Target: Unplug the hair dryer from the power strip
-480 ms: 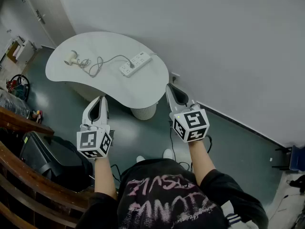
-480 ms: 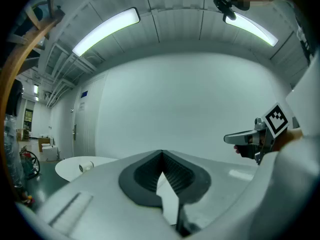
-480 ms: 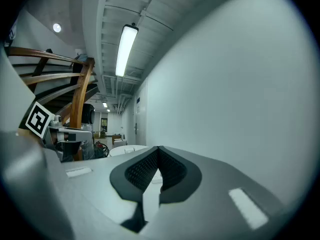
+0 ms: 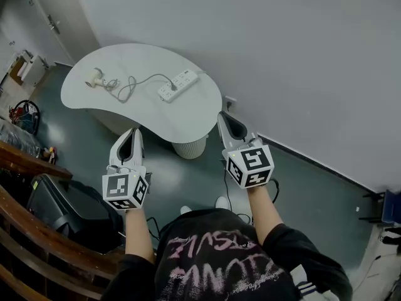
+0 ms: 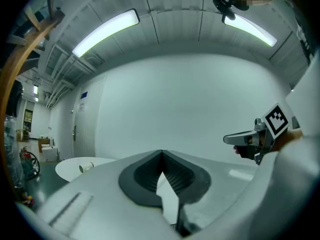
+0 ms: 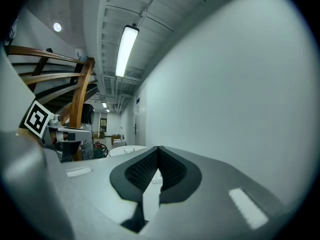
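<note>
Change vs half a sec ago: practically nil. Left gripper (image 4: pixel 133 132) and right gripper (image 4: pixel 222 116) hang as before in front of the person, short of the desk (image 4: pixel 144 115); items on it unmoved.
Meaning for task: approach not begun; unplugging wholly outstanding.
Left jaws: pressed together at tips, nothing between.
Right jaws: pressed together, empty.
Hair dryer (image 4: pixel 95 77): lies at desk's far-left end, well apart from both grippers.
Power strip (image 4: pixel 178 84): on desk, right of dryer, set at an angle.
Cord (image 4: pixel 135 82): looped betw. dryer and strip; plug (image 4: pixel 173 86) appears seated in strip, too small to confirm.
Containers: none seen on desk; nil contents to report.
Next, est.: close in, steady strip w. one gripper, pull plug w. other.
</note>
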The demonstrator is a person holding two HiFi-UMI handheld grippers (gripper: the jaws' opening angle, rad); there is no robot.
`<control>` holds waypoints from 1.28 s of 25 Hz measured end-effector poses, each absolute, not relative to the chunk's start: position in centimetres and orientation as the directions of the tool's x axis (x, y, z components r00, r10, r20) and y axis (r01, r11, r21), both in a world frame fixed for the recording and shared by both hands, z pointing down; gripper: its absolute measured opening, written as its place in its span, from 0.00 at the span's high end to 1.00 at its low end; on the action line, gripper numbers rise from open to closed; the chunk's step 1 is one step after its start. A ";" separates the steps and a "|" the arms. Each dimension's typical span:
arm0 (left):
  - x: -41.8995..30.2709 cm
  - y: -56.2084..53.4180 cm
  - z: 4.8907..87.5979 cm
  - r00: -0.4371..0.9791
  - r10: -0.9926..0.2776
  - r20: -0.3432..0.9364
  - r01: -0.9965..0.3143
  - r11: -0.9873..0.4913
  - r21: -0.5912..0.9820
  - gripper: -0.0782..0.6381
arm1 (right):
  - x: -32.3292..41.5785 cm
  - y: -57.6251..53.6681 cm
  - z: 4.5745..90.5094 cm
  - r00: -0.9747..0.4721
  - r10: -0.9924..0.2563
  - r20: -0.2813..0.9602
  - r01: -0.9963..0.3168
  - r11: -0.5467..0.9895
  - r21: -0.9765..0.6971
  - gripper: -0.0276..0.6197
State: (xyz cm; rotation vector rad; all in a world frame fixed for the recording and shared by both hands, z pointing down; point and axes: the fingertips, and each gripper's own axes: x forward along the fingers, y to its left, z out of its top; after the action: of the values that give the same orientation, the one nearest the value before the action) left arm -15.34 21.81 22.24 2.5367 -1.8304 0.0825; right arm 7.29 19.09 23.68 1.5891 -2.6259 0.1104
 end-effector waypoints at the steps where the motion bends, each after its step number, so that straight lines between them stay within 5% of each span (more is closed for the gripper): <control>1: -15.2 21.8 22.3 0.315 -0.948 0.053 -0.948 -0.316 -0.022 0.89 | 7.4 19.1 23.7 -0.463 -0.881 0.097 -0.886 0.463 -0.027 0.94; 32: -4.1 20.1 22.0 0.224 -0.971 0.077 -0.971 -0.230 -0.069 0.89 | 17.3 15.3 24.9 -0.559 -0.828 0.048 -0.825 0.550 -0.130 0.94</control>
State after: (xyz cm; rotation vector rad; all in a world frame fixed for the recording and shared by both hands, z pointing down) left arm -4.06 20.06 22.04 2.4628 -1.9533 0.1630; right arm 17.29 15.26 24.89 1.4837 -2.7821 0.2182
